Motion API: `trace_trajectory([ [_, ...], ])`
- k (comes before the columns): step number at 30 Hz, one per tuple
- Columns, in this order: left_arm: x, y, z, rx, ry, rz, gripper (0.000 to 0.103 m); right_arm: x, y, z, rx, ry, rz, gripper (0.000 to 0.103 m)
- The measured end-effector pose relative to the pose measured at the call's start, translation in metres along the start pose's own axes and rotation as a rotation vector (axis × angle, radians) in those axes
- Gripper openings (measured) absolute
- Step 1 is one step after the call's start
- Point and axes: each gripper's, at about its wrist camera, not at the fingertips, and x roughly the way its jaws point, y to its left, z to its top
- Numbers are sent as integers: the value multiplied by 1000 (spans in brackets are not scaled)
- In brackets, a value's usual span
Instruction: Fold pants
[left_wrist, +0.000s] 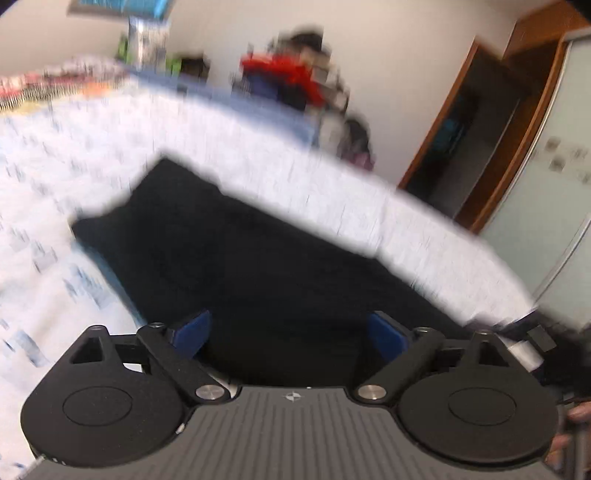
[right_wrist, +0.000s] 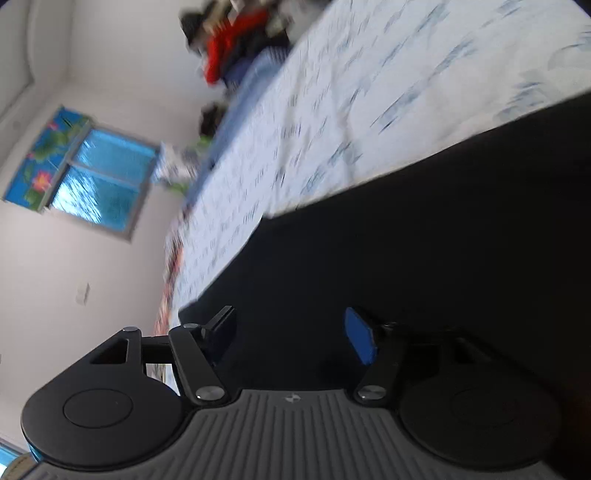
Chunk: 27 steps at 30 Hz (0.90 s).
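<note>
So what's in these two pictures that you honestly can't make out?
- Black pants, left wrist view: near end hidden behind the gripper body; folds lost in darkness and blur.
- Pants, right wrist view: cut off by the right edge, so their full shape is unknown.
- Bedsheet print: smeared by motion blur.
- Red pile beyond the bed: too blurred to identify.

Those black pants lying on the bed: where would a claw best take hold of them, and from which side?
Probably at the far pointed corner of the black pants, where the cloth juts out onto the white bedsheet. That edge lies flat with bare sheet on two sides, so the open left claw could likely come in low from the sheet side and pinch the edge.
</note>
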Motion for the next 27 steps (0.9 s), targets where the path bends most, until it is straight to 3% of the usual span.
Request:
trace_trajectory([
  [1,12,-1,-3,16,38,24,88,-8,-6,1,36,-33,6,59],
  [3,9,-11,-5,90,-21,65,87,-34,-6,0,98,-92,-10,62],
  [4,7,-14,-3,95,-10,72,87,-48,-4,1,82,-134,-7,62],
  [7,0,-11,2,29,-10,71,87,-119,-5,-10,28,-326,-5,62],
  [9,-6,-13,4,13,-16,84,87,-172,-23,-20,58,-442,-61,62],
  [12,-16,-24,7,-9,-29,74,89,-249,-66,-40,190,-634,-151,62],
  [16,-16,-50,14,12,-25,29,89,-320,-121,-72,402,-836,-154,62],
  [19,-16,-78,17,59,-19,-2,89,-336,-138,-79,465,-881,-190,62],
  [27,-23,-131,8,169,-22,-74,89,-329,-152,-65,471,-841,-208,60],
])
